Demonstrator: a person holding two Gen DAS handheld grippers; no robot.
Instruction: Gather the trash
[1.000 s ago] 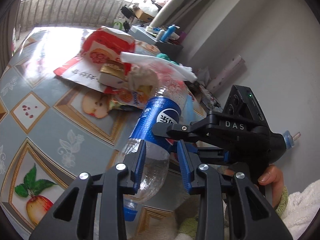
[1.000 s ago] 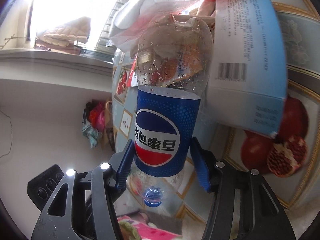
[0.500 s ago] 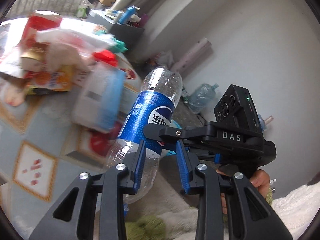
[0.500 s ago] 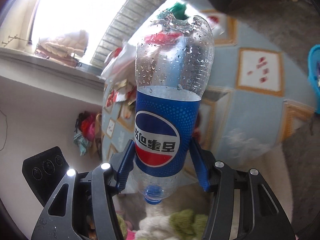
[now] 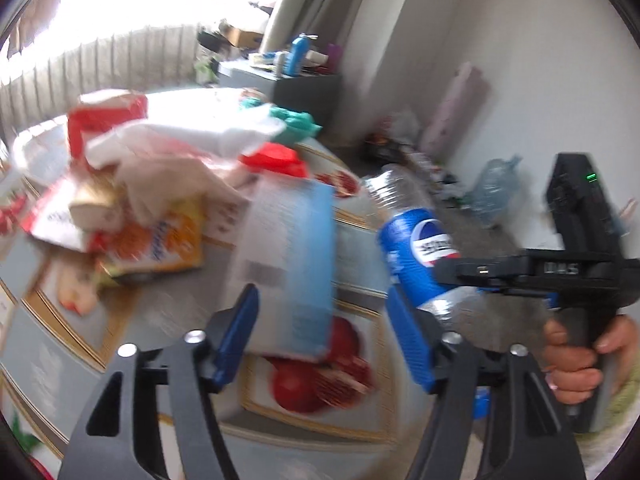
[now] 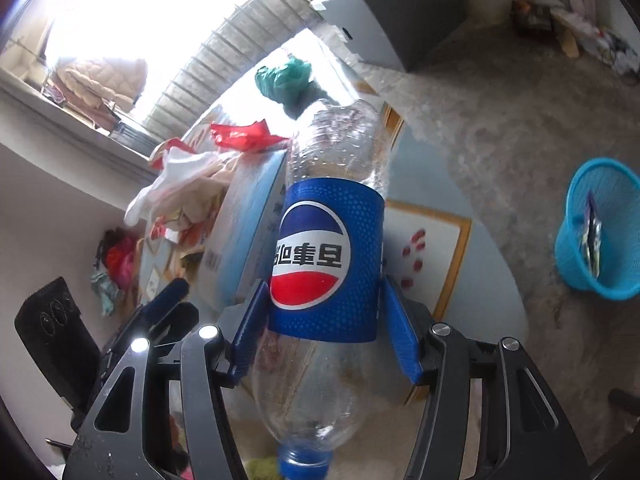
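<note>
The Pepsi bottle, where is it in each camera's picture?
Left wrist view: the Pepsi bottle sits right of centre, tilted, held in the right gripper, outside the left gripper, whose jaws are opening.
Right wrist view: the bottle fills the middle, cap end down, clamped in the right gripper.
Shared landmark: the light blue box lies on the table beside the bottle.

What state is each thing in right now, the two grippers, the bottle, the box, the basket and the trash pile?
Left gripper: jaws opening, nothing gripped.
Right gripper: shut on the bottle.
Bottle: capped, nearly empty, held cap toward the camera.
Box: lying on the table, untouched.
Basket: upright on the floor, a wrapper inside.
Trash pile: heaped on the table.
</note>
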